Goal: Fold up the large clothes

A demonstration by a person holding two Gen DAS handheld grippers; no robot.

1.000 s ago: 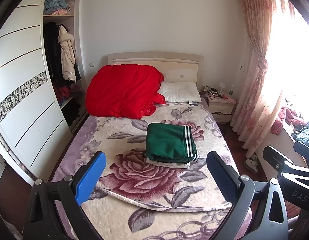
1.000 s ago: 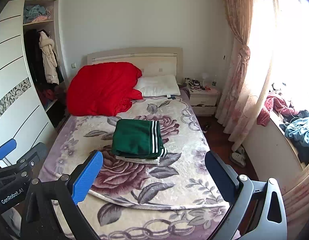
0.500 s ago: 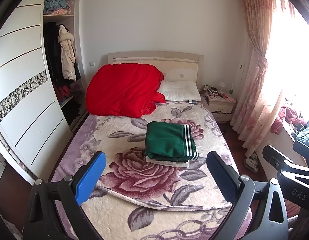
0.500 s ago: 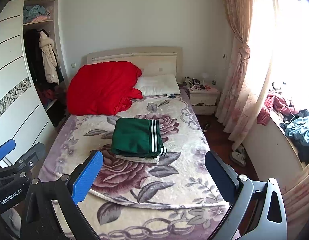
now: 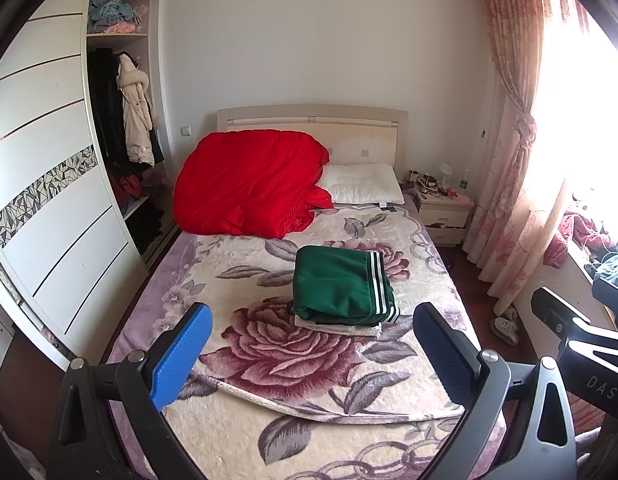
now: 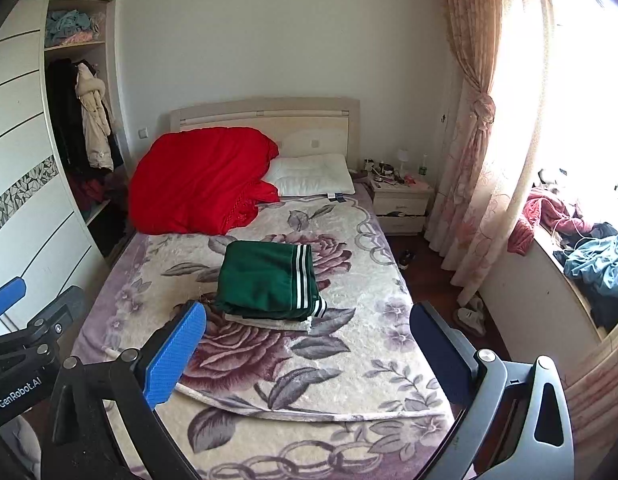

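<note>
Because the bed (image 5: 269, 432) carries a plush floral blanket (image 6: 349, 364) whose near edge lies doubled over in a raised fold, anything dragged across it could catch and rumple, so the surface itself is the first hazard for folding large clothes. At the head of the bed a red quilt (image 5: 249, 184) is heaped beside a white pillow (image 5: 363, 188); it looks bulky and slippery, and a grip on one layer alone would probably let the rest slide out. Mid-bed sits the folded green garment (image 6: 265, 276) with white stripes, resting on a pale folded piece (image 6: 269, 323) beneath; a careless sweep over this stack could topple or unfold finished work. More loose clothes (image 6: 597, 264) lie on the window ledge, well apart from the bed. Both the left tongs (image 5: 309, 356) and the right tongs (image 6: 307, 356) hang above the foot of the bed, spread wide and holding nothing; closing too shallowly on thick fabric would likely lose it.
</note>
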